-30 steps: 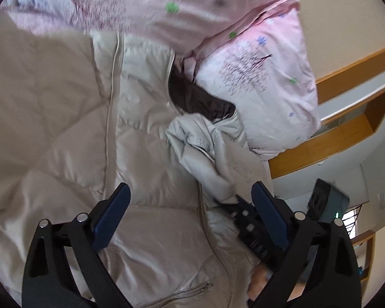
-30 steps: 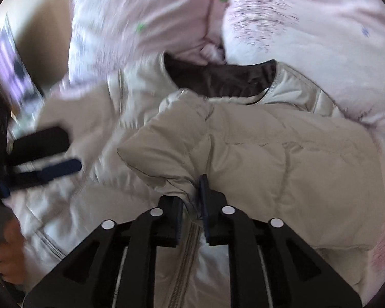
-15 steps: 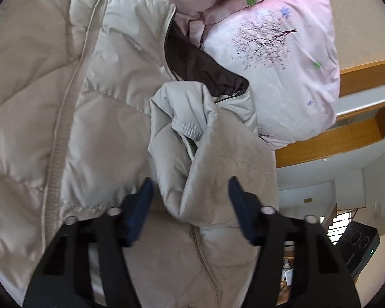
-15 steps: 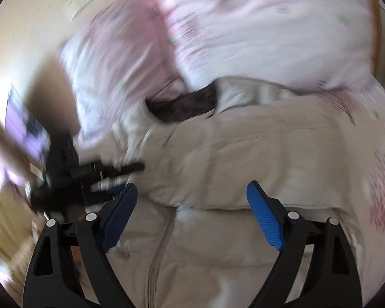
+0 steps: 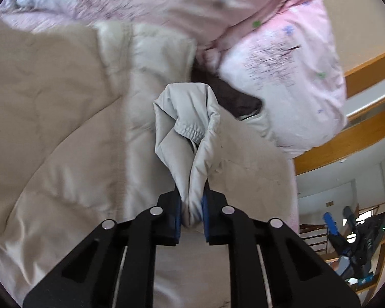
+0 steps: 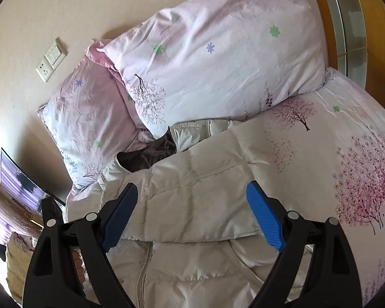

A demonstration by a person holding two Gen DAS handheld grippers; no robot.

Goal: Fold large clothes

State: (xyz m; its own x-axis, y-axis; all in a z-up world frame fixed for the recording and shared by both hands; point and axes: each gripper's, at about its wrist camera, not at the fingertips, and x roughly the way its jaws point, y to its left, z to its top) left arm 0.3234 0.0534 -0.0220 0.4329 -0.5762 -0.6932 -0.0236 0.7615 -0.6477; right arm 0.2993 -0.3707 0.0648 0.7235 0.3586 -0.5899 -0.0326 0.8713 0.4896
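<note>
While your left gripper [image 5: 191, 211] is clamped on the sleeve [image 5: 190, 133] of the beige puffer jacket [image 6: 192, 200], bunching its cuff upward, your right gripper [image 6: 192, 218] hangs above the folded-over sleeve with fingers spread wide, holding nothing. You have the jacket lying on the floral bedsheet [image 6: 346, 154], collar against the pillows [image 6: 218, 59].

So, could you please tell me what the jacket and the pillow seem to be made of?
Jacket: apparently a smooth synthetic shell with slight sheen, padded, judging by the stitched puffy panels; dark lining looks glossy. Pillow: matte woven fabric, probably cotton, finely creased, printed.
</note>
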